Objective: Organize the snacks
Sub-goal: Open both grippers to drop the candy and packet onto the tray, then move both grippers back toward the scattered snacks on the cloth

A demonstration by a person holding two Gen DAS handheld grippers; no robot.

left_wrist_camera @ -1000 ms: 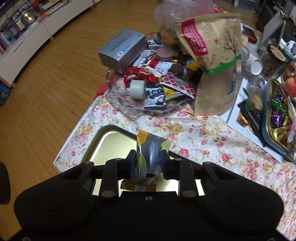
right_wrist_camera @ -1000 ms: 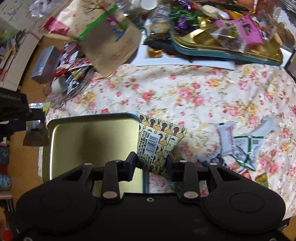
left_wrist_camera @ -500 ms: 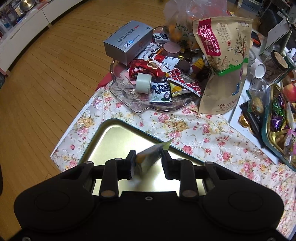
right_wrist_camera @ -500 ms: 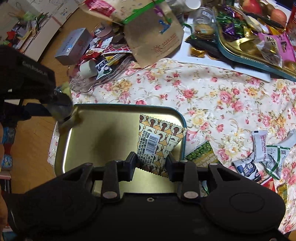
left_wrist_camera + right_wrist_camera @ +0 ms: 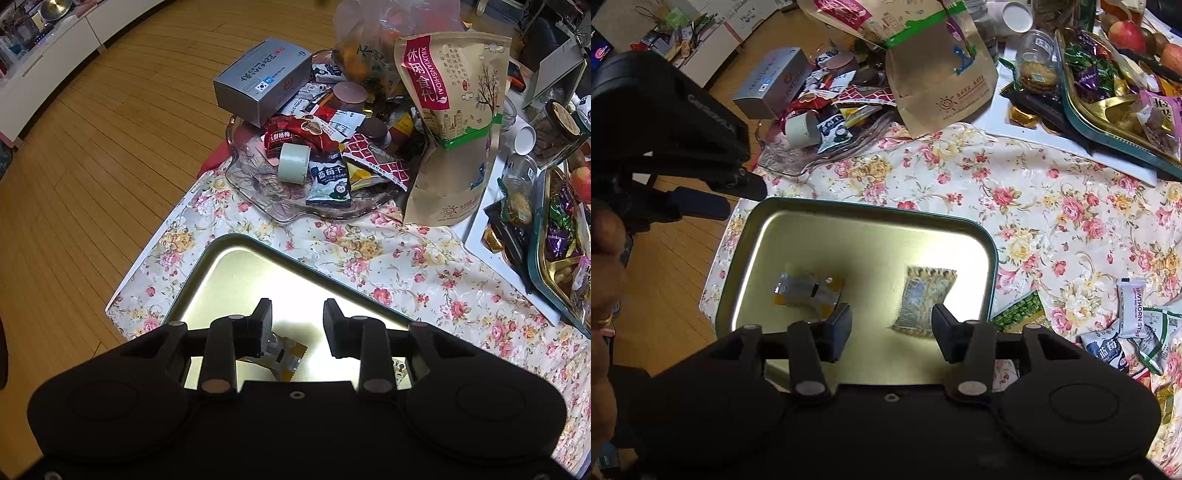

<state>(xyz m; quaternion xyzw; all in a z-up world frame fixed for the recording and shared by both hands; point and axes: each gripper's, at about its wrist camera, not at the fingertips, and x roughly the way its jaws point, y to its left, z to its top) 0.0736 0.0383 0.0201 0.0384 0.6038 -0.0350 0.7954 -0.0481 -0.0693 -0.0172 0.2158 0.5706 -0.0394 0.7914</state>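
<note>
A gold tin tray (image 5: 827, 236) with a teal rim lies on the floral cloth; it also shows in the left wrist view (image 5: 236, 273). A silver and yellow snack packet (image 5: 807, 293) lies in its left part, seen below my left gripper (image 5: 297, 325) as well (image 5: 284, 356). A brown patterned packet (image 5: 923, 299), blurred, lies in the tray's right part. My left gripper is open above the tray. My right gripper (image 5: 892, 330) is open over the tray's near edge. Both are empty.
A glass dish (image 5: 258, 184) piled with snacks, a grey box (image 5: 258, 81) and a tall kraft bag (image 5: 454, 122) stand beyond the tray. A second tray of sweets (image 5: 1108, 92) is at the far right. Loose packets (image 5: 1126, 321) lie right of the tin tray.
Both grippers have opened. The silver and yellow packet has dropped from the left one into the tray, and the brown patterned packet from the right one.
</note>
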